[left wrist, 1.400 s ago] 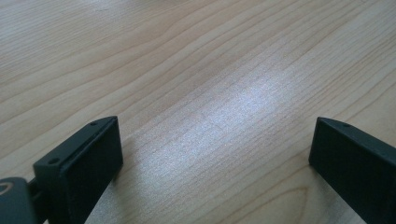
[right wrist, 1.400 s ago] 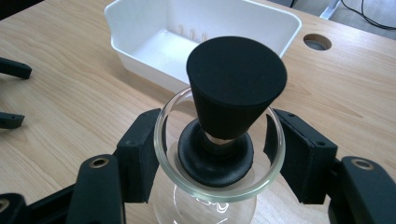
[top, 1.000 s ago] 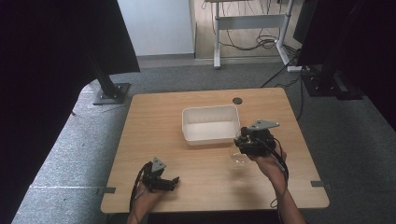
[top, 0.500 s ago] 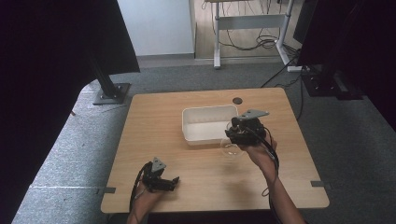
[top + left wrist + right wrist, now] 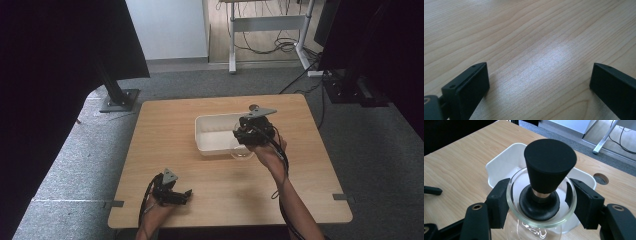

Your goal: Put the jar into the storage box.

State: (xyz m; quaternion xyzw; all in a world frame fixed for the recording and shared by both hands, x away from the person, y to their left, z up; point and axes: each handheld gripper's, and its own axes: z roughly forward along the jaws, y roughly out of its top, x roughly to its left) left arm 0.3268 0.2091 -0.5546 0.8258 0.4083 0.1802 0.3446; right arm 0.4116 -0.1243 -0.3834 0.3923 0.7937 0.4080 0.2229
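Note:
A clear glass flask [image 5: 537, 230] with a black cone-shaped stopper [image 5: 549, 165] in its wide mouth sits between the jaws of my right gripper [image 5: 541, 202], which is shut on its rim. In the high view the right gripper [image 5: 244, 141] holds the flask [image 5: 243, 151] at the front right corner of a white tray [image 5: 206, 131]. My left gripper [image 5: 186, 196] rests low near the table's front left, open, with bare wood between its jaws [image 5: 536, 82].
The wooden table [image 5: 175, 130] has a round cable hole [image 5: 254, 106] behind the tray. The white tray [image 5: 499, 163] looks empty where its floor shows. Grey carpet surrounds the table; a desk frame and cables stand beyond.
My right gripper has carried the flask left and away from the person, from beside the tray to its front right corner. The left gripper has not moved.

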